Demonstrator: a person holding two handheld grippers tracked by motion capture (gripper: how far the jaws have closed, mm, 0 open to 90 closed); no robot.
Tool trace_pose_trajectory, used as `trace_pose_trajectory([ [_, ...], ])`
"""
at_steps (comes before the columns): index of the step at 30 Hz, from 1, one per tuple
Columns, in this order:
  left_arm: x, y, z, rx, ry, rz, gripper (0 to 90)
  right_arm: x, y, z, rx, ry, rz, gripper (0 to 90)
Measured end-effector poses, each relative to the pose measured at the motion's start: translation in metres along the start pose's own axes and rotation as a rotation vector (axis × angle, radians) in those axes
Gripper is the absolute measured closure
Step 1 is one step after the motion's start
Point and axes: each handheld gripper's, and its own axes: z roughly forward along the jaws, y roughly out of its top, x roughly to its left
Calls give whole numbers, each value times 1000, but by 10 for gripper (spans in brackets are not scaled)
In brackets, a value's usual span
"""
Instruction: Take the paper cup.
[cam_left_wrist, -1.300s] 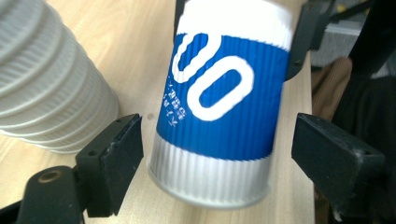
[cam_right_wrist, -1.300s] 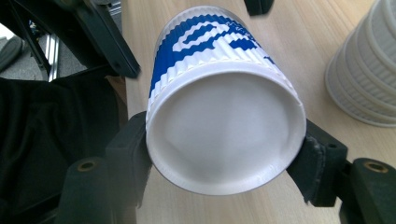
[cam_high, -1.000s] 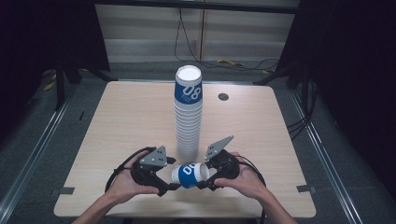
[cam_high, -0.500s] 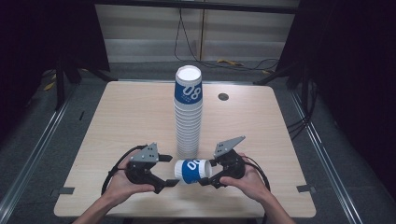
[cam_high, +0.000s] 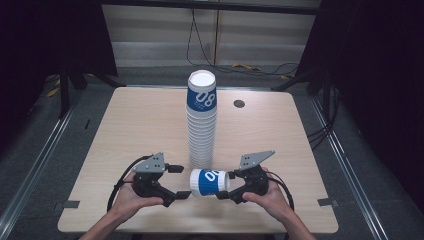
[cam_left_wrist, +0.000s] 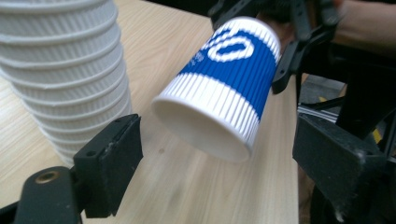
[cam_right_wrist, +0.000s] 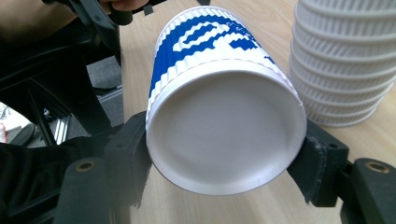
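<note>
Right gripper view: right gripper (cam_right_wrist: 224, 154), jaws clamped on the closed base end of a single paper cup (cam_right_wrist: 219, 116), white with a blue band. The cup is held on its side, base toward the camera. Just beside it, at the right edge, stands the cup stack (cam_right_wrist: 345, 60), apart from the held cup.

Left gripper view: left gripper (cam_left_wrist: 224, 154), jaws standing apart on either side of the cup's open mouth (cam_left_wrist: 205, 128), pads not pressing on it. These jaws have just been opening, with the cup's rim still between them but free of both pads. Judgement: the cup has passed from a two-gripper hold to the right gripper alone.

High view: the cup (cam_high: 210, 182) lies level above the near edge of the table (cam_high: 125, 125), between the left gripper (cam_high: 180, 181) and the right gripper (cam_high: 226, 185), just in front of the foot of the stack (cam_high: 201, 125). The stack stands upright at the table's middle, its top cup bearing the same blue band. A small dark round spot (cam_high: 239, 103) sits in the tabletop behind and right of the stack.

Changes from the earlier pictures: the cup and right gripper have shifted a little rightward; a gap now shows at the left gripper, which before sat close against the cup. Stack unchanged.

Judgement: the cup looks freshly pulled off the stack; setting it down is the likely next step.
</note>
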Motion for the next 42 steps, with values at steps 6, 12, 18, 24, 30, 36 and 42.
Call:
trace_pose_trajectory([
  [6,0,0,0,-10,1,-13,159,-1,-7,0,-77,28,-1,300],
  [12,0,0,-1,-26,-2,-28,159,-2,-10,-1,-149,46,0,300],
  [18,0,-1,0,-30,-11,-24,159,1,-12,2,-179,62,-14,300],
  [24,-1,-2,2,-61,-25,-46,159,1,-12,4,-244,87,-32,300],
  [30,1,-2,1,-78,-19,-56,159,1,-13,8,-267,100,-33,300],
  [36,4,-5,5,-87,-55,-91,153,4,-13,11,-286,111,-43,300],
  [42,4,-4,6,-109,-36,-94,96,2,-13,11,-314,124,-33,301],
])
